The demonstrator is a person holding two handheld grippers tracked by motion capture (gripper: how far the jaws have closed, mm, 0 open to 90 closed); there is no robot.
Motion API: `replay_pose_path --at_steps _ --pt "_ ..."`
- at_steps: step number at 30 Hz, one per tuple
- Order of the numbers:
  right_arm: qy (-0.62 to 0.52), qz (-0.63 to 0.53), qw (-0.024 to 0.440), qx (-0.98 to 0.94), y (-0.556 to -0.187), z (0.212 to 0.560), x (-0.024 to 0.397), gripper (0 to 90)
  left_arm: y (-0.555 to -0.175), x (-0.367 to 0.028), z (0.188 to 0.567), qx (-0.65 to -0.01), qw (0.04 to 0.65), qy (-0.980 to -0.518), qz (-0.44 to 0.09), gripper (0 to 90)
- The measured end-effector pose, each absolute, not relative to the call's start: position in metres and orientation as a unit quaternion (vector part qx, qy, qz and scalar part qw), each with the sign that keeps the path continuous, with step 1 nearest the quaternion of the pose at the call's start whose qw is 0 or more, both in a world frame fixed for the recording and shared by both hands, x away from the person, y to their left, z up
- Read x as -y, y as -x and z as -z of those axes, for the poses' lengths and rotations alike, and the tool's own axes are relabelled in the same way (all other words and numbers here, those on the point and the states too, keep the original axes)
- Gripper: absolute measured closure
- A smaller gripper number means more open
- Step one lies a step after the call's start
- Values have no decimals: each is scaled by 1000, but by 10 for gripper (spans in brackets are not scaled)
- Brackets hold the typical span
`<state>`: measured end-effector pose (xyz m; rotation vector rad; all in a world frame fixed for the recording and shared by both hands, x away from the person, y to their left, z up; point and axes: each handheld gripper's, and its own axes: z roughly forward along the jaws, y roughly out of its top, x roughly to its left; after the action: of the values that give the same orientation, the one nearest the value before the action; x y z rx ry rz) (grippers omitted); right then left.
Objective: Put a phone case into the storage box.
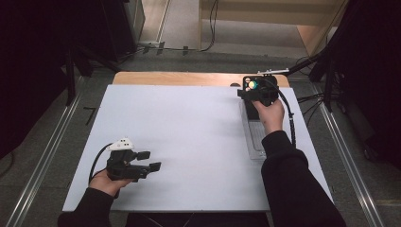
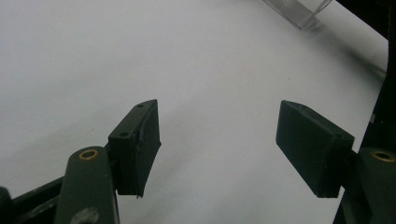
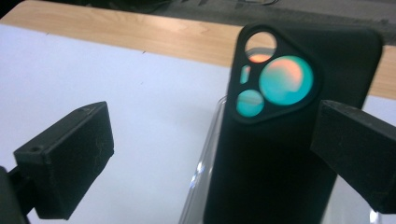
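Phone case [image 3: 280, 140] betw. open right gripper [image 3: 215, 154] jaws (untouched); left gripper [image 2: 219, 144] open, empty.

The desk [image 1: 189, 78] has a light wooden top, almost wholly covered by a large white sheet [image 1: 189, 142]; a strip of bare wood shows along the far edge. On the sheet, near its right edge, lies a clear plastic tray [image 1: 255, 142], long and narrow, running from near to far. A black phone case [image 3: 280, 154] stands upright at the tray's far end.
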<state>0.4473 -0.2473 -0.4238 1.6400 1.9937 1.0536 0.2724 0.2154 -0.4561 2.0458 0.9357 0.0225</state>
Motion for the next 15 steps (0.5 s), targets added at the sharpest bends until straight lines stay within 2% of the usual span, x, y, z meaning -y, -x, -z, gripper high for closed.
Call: replay_pose_path --at_steps 7,15 --pt "-548 -381 160 -727 -433 414 234 0 -273 -216 456 -374 430 -821 -10 307" --pt "-526 -403 111 -740 -417 410 220 0 -274 -216 454 -371 433 -822 -9 306"
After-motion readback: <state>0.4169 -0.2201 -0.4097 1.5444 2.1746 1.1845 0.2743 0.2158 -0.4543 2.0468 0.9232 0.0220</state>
